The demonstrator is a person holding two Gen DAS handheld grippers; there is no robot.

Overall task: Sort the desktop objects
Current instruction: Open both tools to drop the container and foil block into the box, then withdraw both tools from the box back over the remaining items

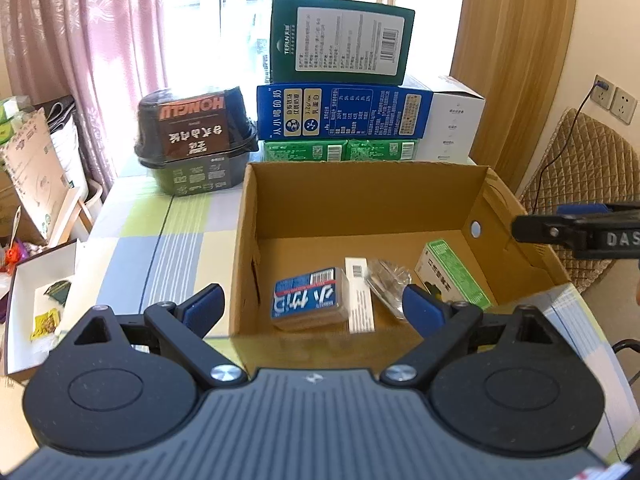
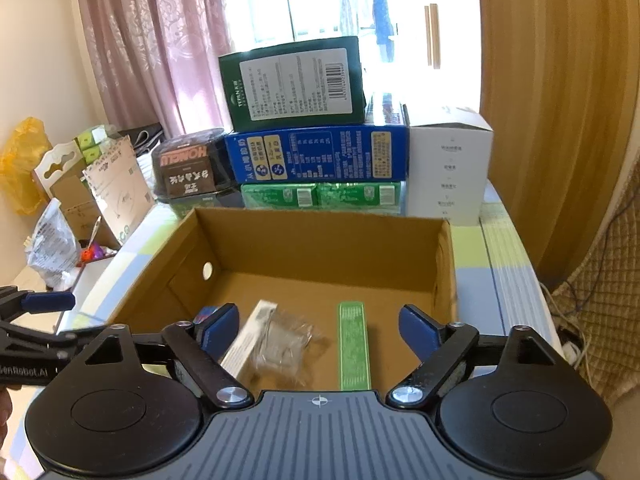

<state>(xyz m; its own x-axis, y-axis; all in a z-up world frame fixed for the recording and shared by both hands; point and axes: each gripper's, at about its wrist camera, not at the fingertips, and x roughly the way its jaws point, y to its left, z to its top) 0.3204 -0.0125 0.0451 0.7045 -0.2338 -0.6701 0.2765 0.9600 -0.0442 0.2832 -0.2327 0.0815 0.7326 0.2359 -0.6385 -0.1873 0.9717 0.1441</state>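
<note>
Desktop objects lie sorted into the carton [image 1: 360, 204] before me. My left tool [image 1: 316, 306] hangs over the carton's near wall with its jaws spread wide and nothing between them; my right tool [image 2: 318, 326] hangs likewise, spread and empty, just beside it. Below my left tool, on the carton floor, rest a blue pack [image 1: 308, 298], a white box [image 1: 359, 300] touching its right side, a clear wrapper [image 1: 388, 280] next to that, and a green box [image 1: 454, 274] against the right wall. From my right wrist view I see the white box [image 2: 248, 338], the wrapper [image 2: 286, 344] and the green box [image 2: 353, 346] standing on edge. Beyond the carton, on the checked desk [image 1: 180, 232], stand stacked cartons: dark green [image 1: 340, 40] on blue [image 1: 340, 112] on light green [image 1: 340, 150]. Left of them sit two stacked black bowls [image 1: 196, 140]. A white tray [image 1: 40, 300] sits at the desk's left edge.
</note>
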